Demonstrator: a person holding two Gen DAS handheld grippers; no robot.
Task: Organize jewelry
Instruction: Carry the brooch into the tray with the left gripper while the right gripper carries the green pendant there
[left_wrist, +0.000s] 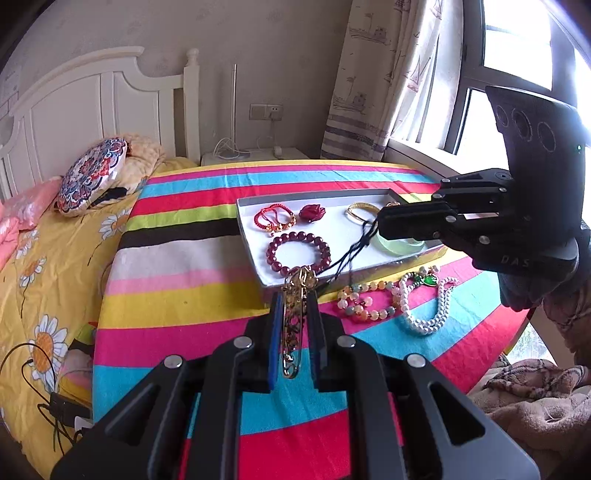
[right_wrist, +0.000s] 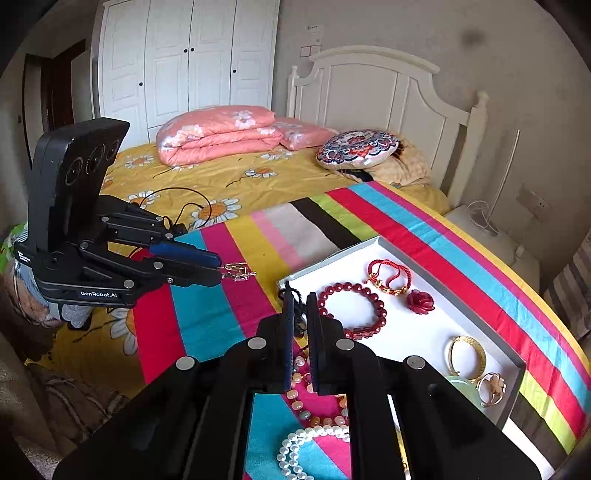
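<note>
A white tray (left_wrist: 332, 227) with a grey rim lies on the striped cloth. It holds a dark red bead bracelet (left_wrist: 298, 254), a red cord bracelet (left_wrist: 275, 218), a red rose (left_wrist: 312, 213), a gold bangle (left_wrist: 360, 212) and a green bangle (left_wrist: 399, 244). My left gripper (left_wrist: 294, 297) is shut on a gold brooch pin (left_wrist: 293, 332) just in front of the tray's near rim. My right gripper (left_wrist: 380, 223) hovers over the tray, shut on a black cord (left_wrist: 354, 251) that hangs toward the pin's head. In the right wrist view, the cord (right_wrist: 295, 297) sits between the right gripper's (right_wrist: 300, 295) fingers.
A multicolour bead bracelet (left_wrist: 358, 301) and a pearl necklace (left_wrist: 424, 314) with a green pendant (left_wrist: 428, 281) lie on the cloth right of the left gripper. The bed with the yellow sheet (right_wrist: 207, 177) is beyond, with a round cushion (left_wrist: 92, 175) and a folded pink quilt (right_wrist: 218, 134).
</note>
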